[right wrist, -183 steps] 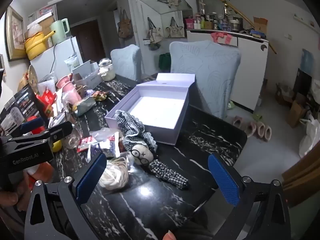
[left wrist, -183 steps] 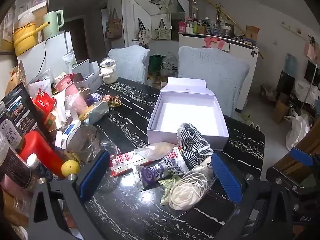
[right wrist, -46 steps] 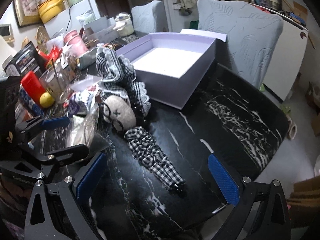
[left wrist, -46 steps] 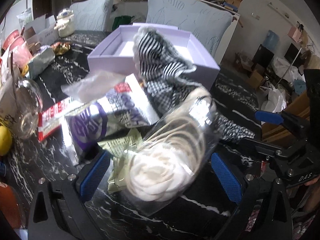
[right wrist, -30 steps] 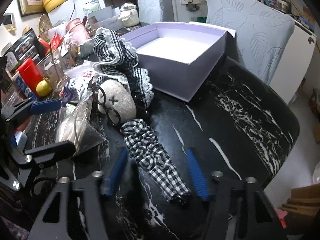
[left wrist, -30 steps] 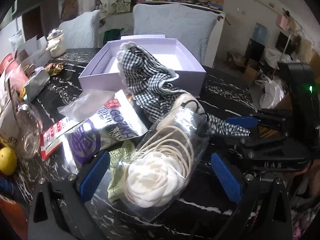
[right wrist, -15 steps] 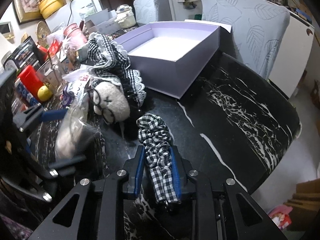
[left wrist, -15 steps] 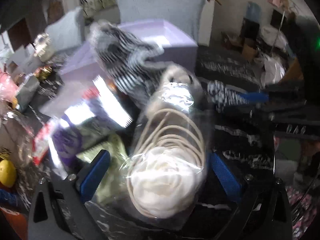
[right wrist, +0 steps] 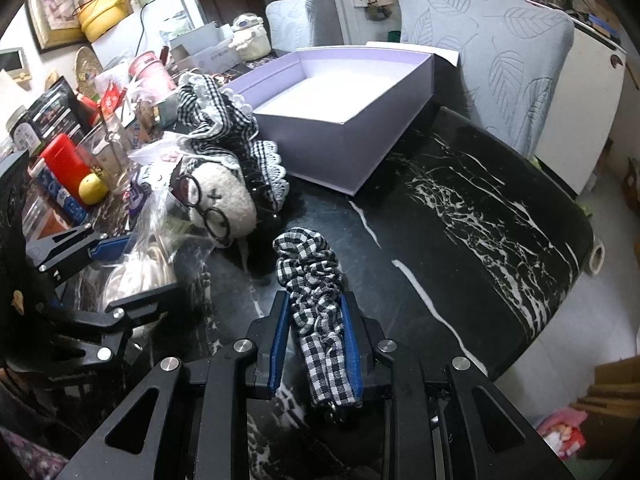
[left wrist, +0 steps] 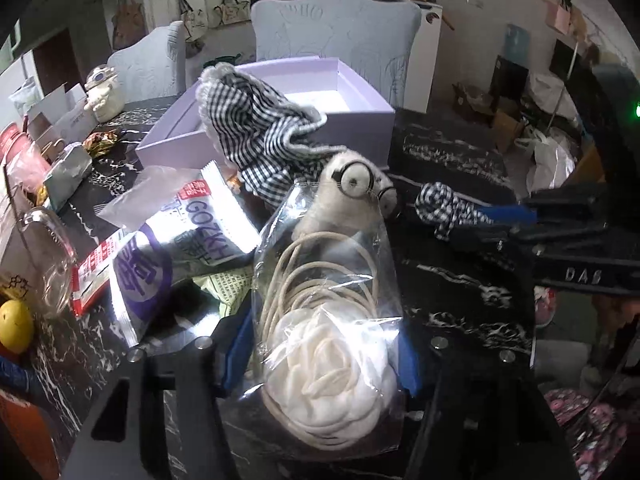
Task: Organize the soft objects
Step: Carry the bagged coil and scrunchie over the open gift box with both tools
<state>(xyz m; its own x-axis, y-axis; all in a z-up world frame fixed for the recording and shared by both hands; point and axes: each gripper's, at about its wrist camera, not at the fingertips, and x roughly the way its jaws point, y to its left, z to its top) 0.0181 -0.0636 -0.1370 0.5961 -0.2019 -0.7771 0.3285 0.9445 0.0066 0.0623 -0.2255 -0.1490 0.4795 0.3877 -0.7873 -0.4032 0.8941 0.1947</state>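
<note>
My left gripper (left wrist: pixel 320 348) is shut on a clear plastic bag (left wrist: pixel 328 320) holding a cream fabric flower and cord; it also shows in the right wrist view (right wrist: pixel 136 276). My right gripper (right wrist: pixel 316 320) is shut on a black-and-white checked scrunchie (right wrist: pixel 312 280), seen too in the left wrist view (left wrist: pixel 444 206). A cream plush head with wire glasses (right wrist: pixel 220 204) lies between them, under a checked lace-trimmed cloth (right wrist: pixel 224 128). The open lilac box (right wrist: pixel 344 84) stands behind, empty.
Snack packets (left wrist: pixel 180 240) lie left of the bag. Jars, a red bottle (right wrist: pixel 66 164), a yellow ball (right wrist: pixel 92 188) and boxes crowd the table's left side. Two covered chairs (right wrist: pixel 480 52) stand behind the black marble table (right wrist: pixel 460 208), whose right edge is close.
My left gripper has closed on the flower bag. My right gripper closed on the checked scrunchie about half a second ago and still holds it.
</note>
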